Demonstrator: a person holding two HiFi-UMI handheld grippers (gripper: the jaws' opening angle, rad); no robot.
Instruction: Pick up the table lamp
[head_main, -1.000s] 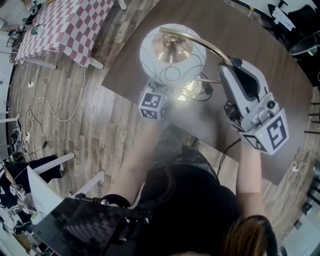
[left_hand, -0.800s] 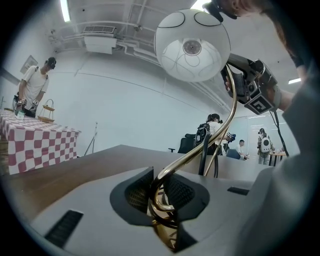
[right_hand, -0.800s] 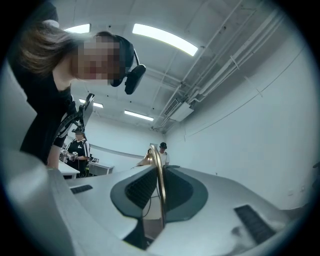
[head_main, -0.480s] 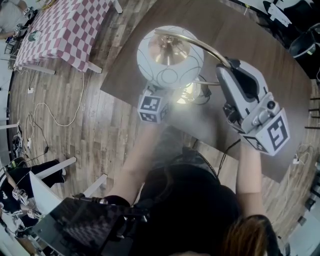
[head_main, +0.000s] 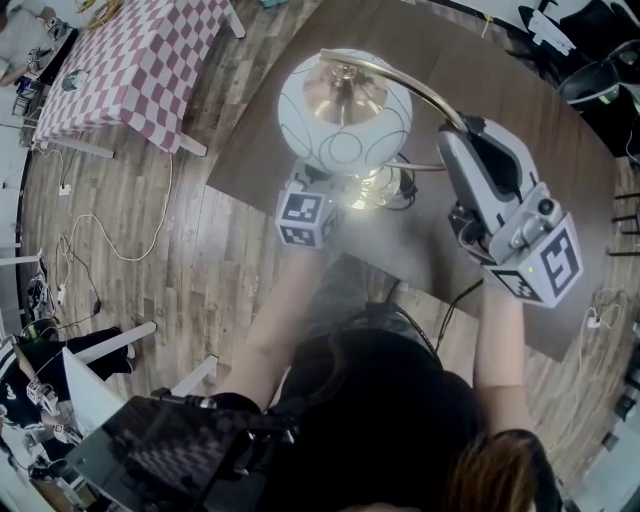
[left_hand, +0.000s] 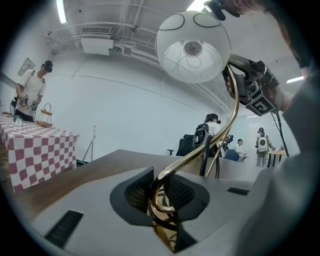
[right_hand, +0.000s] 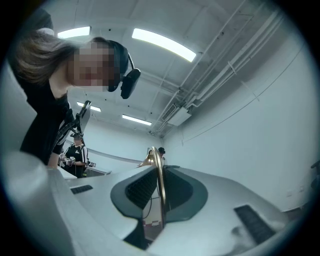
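The table lamp has a white globe shade (head_main: 345, 110) on a curved brass arm (head_main: 420, 92) above a shiny brass base (head_main: 378, 185). My left gripper (left_hand: 160, 194) is shut on the brass tube low by the base. In the head view only its marker cube (head_main: 307, 217) shows below the globe. My right gripper (head_main: 463, 130) is shut on the brass arm to the right of the shade; its own view shows the thin brass rod (right_hand: 159, 175) pinched between the pads. The globe (left_hand: 192, 47) hangs above the left gripper.
The lamp is over a dark brown table (head_main: 530, 110). A black cord (head_main: 445, 308) runs off the table's near edge. A table with a red checked cloth (head_main: 140, 60) stands at the far left, with a loose cable (head_main: 100, 215) on the wood floor. Other people stand in the room.
Both grippers and the lamp have risen a little together. Both grips are unchanged.
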